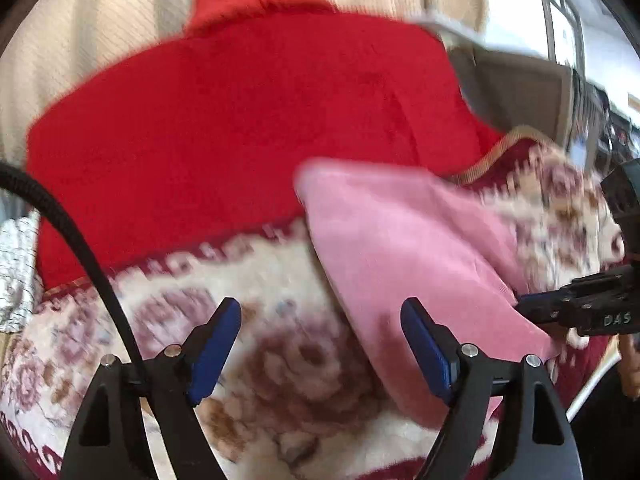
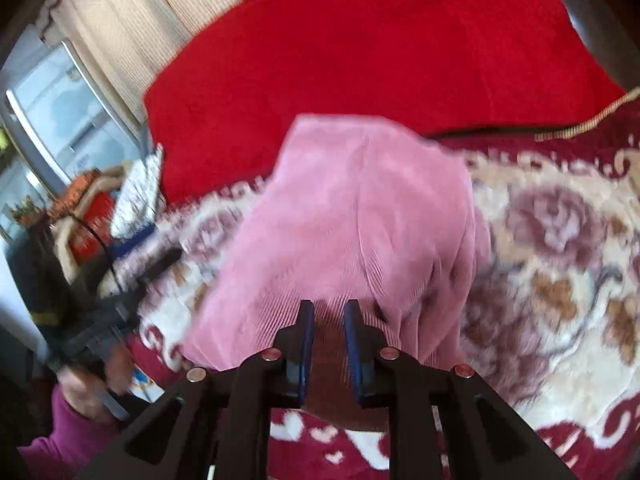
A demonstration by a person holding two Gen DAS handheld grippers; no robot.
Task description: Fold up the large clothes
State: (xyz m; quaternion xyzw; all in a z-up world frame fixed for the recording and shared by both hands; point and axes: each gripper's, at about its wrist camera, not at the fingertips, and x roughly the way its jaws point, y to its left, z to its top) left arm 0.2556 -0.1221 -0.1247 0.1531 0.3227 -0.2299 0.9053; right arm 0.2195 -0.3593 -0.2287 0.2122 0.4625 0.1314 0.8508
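Jaws of left gripper (image 1: pixel 321 354) stand wide apart, nothing between blue pads, poised above floral cream-and-maroon plush blanket (image 1: pixel 256 368) beside near edge of pink ribbed corduroy garment (image 1: pixel 400 248). Jaws of right gripper (image 2: pixel 329 344) nearly closed, pinching fold of pink ribbed corduroy garment (image 2: pixel 352 216) at its near hem. Garment lies on floral blanket (image 2: pixel 560 264), folded, far end overlapping red fleece cloth (image 2: pixel 360 48) spread across far side. Both views motion-blurred.

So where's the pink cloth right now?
The pink garment lies on the flowery blanket, in front of the red blanket; the right gripper pinches its near edge.
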